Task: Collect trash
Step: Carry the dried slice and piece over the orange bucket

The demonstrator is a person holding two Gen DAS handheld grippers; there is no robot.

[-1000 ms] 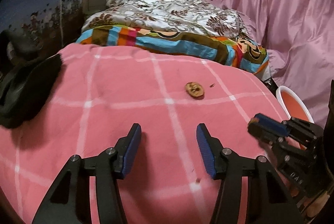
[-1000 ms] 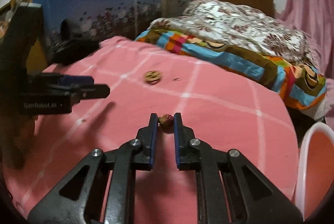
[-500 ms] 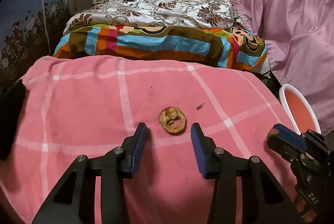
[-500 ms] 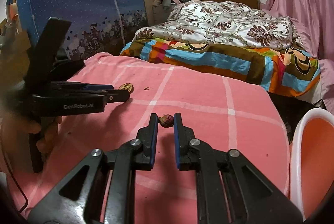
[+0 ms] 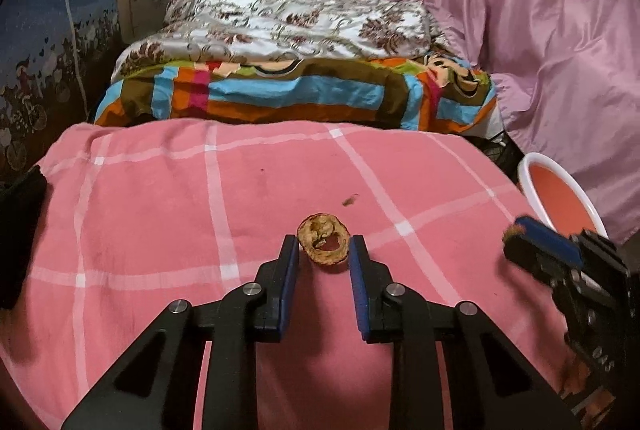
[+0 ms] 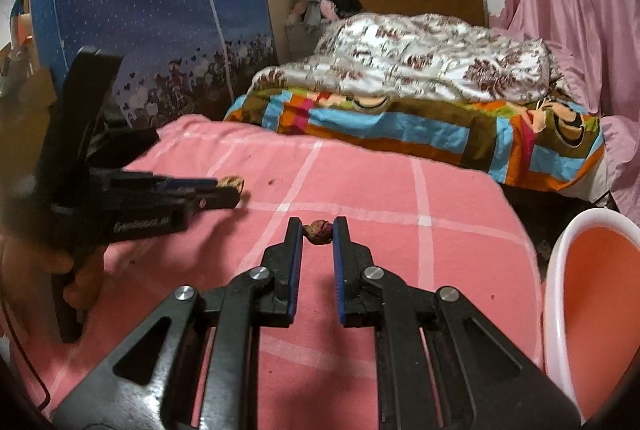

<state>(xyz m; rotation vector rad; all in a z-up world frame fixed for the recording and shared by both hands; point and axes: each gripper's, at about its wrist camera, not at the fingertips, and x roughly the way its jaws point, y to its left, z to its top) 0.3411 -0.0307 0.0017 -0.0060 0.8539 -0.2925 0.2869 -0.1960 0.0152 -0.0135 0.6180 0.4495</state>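
Observation:
A half walnut shell [image 5: 323, 244] lies on the pink checked blanket [image 5: 160, 213]. My left gripper [image 5: 324, 249] has closed in on it, and both blue pads touch its sides. The right wrist view shows the same shell [image 6: 232, 183] at the tips of the left gripper [image 6: 224, 191]. My right gripper [image 6: 317, 234] is shut on a small reddish-brown scrap [image 6: 319, 232], held just above the blanket. From the left wrist view that right gripper [image 5: 516, 230] is at the far right, near the basin, with a brown bit at its tip.
A white basin with an orange inside [image 5: 524, 173] [image 6: 560, 250] stands off the blanket's right edge. A dark crumb [image 5: 350, 200] lies just beyond the shell. A black cloth [image 5: 20, 230] lies at the left edge. A colourful quilt [image 5: 304, 97] rises behind.
My left gripper moved forward to the walnut shell and narrowed from wide open until its pads met the shell. The right gripper kept its scrap and swung its view towards the basin.

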